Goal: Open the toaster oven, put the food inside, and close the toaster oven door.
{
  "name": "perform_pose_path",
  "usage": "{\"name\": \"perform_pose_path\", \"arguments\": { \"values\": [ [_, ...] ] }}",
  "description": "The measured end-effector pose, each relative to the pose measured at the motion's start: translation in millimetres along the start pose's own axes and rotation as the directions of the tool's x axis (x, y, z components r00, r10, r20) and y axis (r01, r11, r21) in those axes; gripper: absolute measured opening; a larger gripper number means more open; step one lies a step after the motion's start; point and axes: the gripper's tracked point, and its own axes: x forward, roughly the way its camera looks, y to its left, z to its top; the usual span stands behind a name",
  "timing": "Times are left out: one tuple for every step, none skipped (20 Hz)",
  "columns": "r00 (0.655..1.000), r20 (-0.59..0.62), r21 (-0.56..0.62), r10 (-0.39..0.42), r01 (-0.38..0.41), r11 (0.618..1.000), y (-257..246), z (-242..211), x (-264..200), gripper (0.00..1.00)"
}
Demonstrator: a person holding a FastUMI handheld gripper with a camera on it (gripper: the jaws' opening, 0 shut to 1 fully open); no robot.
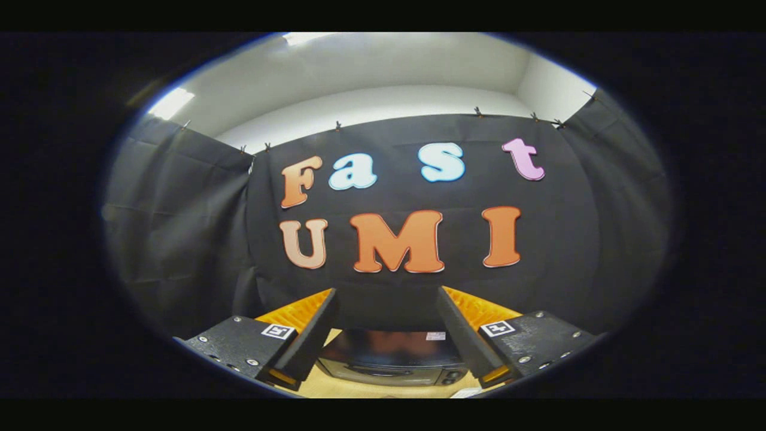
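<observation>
A dark toaster oven sits low on a light wooden table, seen from above between and below my two fingers. Its glossy top faces me and its front with knobs shows underneath. My gripper is held high above it, open wide, with nothing between the fingers. Whether the oven door is open or closed is hard to tell from this angle. A small white edge of something lies on the table near the right finger.
Black cloth booth walls stand behind and to both sides of the table. A white ceiling with a light panel runs above the cloth.
</observation>
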Motion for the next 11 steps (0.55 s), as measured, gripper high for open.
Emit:
{"name": "perform_pose_path", "arguments": {
  "values": [
    [1.0, 0.017, -0.007, 0.001, 0.0, 1.0, -1, 5, -2, 0.97],
    [0.999, 0.033, -0.014, 0.0, 0.001, 1.0, -1, 8, -4, 0.97],
    [0.999, 0.052, -0.018, 0.004, -0.003, 1.0, 0, 11, -5, 0.97],
    [0.998, 0.066, -0.024, 0.01, -0.009, 1.0, 2, 14, -3, 0.97],
    [0.997, 0.077, -0.03, 0.015, -0.012, 0.999, 2, 17, -4, 0.97],
    [0.996, 0.084, -0.037, 0.018, -0.015, 0.999, 3, 18, -6, 0.97],
    [0.996, 0.091, -0.042, 0.022, -0.018, 0.999, 4, 19, -7, 0.97],
    [0.995, 0.093, -0.045, 0.024, -0.02, 0.999, 5, 20, -8, 0.97],
    [0.996, 0.09, -0.044, 0.023, -0.019, 0.999, 5, 19, -8, 0.97],
    [0.996, 0.085, -0.039, 0.021, -0.018, 0.999, 4, 18, -8, 0.97],
    [0.996, 0.082, -0.033, 0.019, -0.017, 0.999, 3, 18, -7, 0.97]
  ]
}}
